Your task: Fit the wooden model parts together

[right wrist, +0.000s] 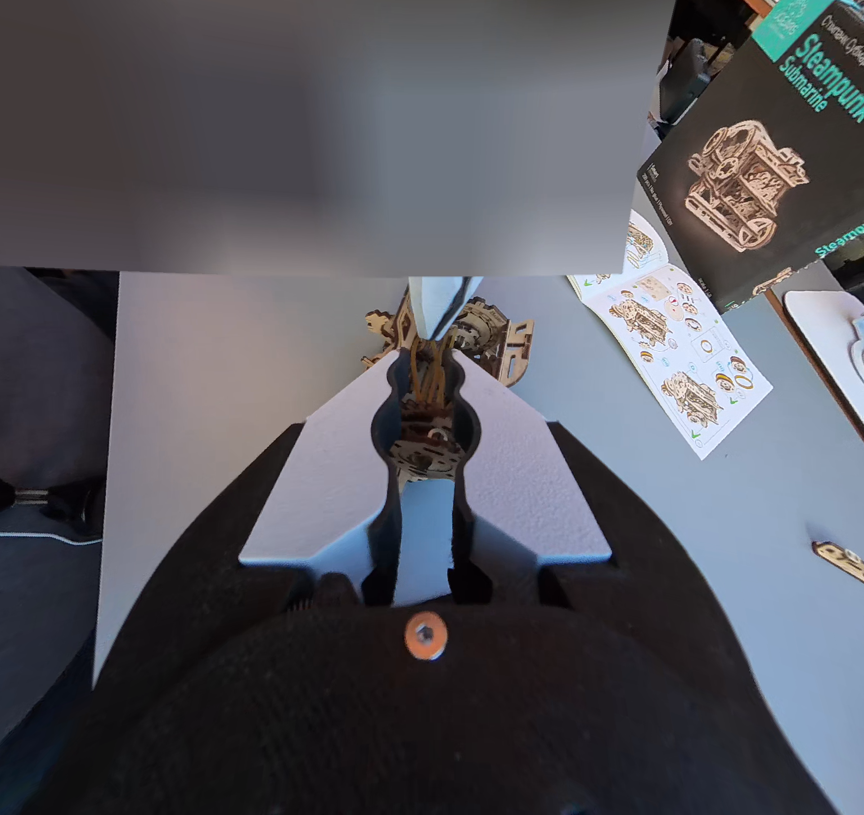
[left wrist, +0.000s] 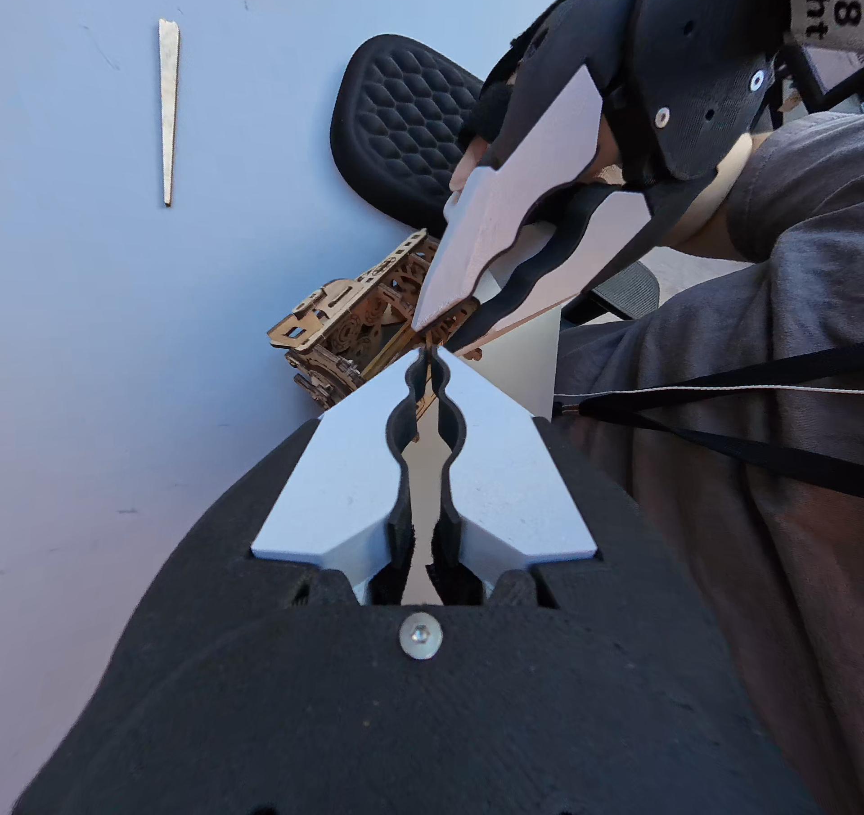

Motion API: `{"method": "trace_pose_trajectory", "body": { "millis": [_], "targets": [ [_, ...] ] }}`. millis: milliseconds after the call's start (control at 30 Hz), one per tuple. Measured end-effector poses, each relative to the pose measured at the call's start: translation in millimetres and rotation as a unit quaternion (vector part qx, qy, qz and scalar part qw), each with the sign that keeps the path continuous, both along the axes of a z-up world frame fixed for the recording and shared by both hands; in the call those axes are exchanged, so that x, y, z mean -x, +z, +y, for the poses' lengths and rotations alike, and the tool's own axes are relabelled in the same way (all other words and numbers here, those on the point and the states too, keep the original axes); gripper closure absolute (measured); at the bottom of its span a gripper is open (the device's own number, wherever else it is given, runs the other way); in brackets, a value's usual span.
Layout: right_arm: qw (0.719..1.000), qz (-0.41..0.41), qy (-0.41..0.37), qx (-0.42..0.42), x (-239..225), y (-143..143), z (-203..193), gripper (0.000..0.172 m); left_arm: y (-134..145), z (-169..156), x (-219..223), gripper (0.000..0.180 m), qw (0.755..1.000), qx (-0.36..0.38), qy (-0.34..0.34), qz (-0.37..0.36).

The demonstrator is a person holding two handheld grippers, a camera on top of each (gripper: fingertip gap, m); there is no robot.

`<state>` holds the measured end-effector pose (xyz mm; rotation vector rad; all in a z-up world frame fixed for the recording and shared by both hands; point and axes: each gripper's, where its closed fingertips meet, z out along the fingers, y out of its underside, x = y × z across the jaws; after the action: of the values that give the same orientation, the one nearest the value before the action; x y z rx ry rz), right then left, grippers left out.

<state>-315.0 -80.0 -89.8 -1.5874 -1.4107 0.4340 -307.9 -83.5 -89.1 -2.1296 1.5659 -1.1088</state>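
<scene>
Holding, left claw point(left wrist: 429, 353): tips together, clamped on thin yellow-brown bands point(right wrist: 432, 374) that are stretched up from the model.
Right claw point(right wrist: 428, 362): fingers a little apart around the bands and a part of the model; if the pads press, I cannot tell.
Wooden model point(left wrist: 336, 325): on the grey table point(left wrist: 117, 325), near its edge, between both claws.
Box point(right wrist: 771, 161): dark with teal top, standing on the table at right, closed; content hidden.
Writing: box carries printed text and a picture of the model; open booklet point(right wrist: 668, 357) beside it shows drawings.
</scene>
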Motion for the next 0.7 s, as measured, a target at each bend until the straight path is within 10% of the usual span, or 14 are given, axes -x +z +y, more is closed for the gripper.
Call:
{"method": "trace_pose_trajectory", "body": {
  "millis": [700],
  "targets": [
    [0.997,-0.07,0.031,-0.031,5.5,-5.6,4.5,0.161,-2.3,12.0,1.2,0.18,1.0,-0.013,0.01,-0.002]
  ]
}}
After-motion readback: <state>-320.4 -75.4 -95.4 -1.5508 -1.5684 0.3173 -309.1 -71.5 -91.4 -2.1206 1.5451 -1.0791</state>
